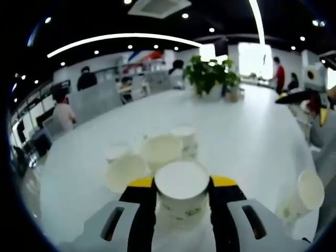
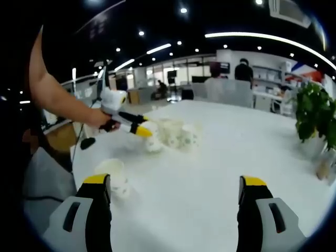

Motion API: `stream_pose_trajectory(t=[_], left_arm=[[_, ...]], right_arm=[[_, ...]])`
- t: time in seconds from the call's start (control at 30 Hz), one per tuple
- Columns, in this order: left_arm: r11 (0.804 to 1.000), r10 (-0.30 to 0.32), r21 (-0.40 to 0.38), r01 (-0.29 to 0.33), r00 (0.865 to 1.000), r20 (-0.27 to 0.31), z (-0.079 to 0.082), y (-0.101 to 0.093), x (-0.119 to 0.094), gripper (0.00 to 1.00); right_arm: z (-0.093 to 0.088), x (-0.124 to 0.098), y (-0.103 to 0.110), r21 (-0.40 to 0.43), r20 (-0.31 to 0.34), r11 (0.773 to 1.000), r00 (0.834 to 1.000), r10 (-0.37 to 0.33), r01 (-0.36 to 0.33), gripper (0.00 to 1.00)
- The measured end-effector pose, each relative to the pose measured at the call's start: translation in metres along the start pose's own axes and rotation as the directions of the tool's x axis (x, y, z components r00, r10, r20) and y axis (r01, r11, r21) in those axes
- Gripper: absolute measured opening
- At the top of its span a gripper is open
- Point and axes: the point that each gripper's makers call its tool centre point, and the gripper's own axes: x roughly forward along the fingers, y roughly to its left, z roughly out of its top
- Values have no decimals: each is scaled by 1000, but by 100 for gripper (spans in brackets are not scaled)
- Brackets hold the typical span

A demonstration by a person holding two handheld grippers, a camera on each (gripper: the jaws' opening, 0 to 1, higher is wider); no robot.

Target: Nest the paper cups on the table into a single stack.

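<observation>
Clamped at bottom centre of the left gripper view: one cup (image 1: 182,195), upright between the yellow-tipped jaws of the left claw (image 1: 182,191). Just beyond, a loose cluster (image 1: 152,155) of more cups, some tipped, none clearly nested; another lone cup (image 1: 304,195) at lower right. Stacking barely begun, by the look of it. Thin white paper, tapered, rolled rims, faint green print. Smooth, glossy white tabletop (image 1: 252,131). Right claw (image 2: 176,197) spread wide, holding nothing, a cup (image 2: 113,176) just beside its left jaw.
</observation>
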Motion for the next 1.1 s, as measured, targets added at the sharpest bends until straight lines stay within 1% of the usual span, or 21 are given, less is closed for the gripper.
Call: stream_pose_trajectory(t=[0.07,0.13,0.23,0.33,0.5,0.63,0.7,0.93,1.1], left_arm=[[999,-12,-30,12,1000,5,5,1,-3,37],[1000,-14,-25,14,1000,0,7,0,-4,37],[999,-26,-29,26,1000,5,12,0,-8,37],[996,-59,-67,60,998,22,21,-4,-13,37],[997,-62,-49,62,998,13,33,0,-19,37],[996,-70,-54,71,997,23,48,6,-24,37],[996,-79,-40,79,997,24,56,8,-25,37],[991,-128,-20,129,991,24,86,9,-32,37],[986,-165,21,165,986,13,105,7,-38,37]], right_arm=[[1,1,1,-1,3,1000,1000,2,-2,100],[4,2,3,-3,9,1000,1000,3,-3,100],[5,3,3,-6,9,1000,1000,8,-8,100],[6,4,3,-10,8,1000,1000,12,-12,100],[8,5,4,-14,10,1000,1000,17,-17,100],[11,6,6,-13,19,1000,1000,18,-18,100],[12,6,6,-11,22,1000,1000,17,-17,99],[17,5,8,-12,34,1000,999,16,-16,99],[18,3,8,-17,35,1000,999,14,-14,99]])
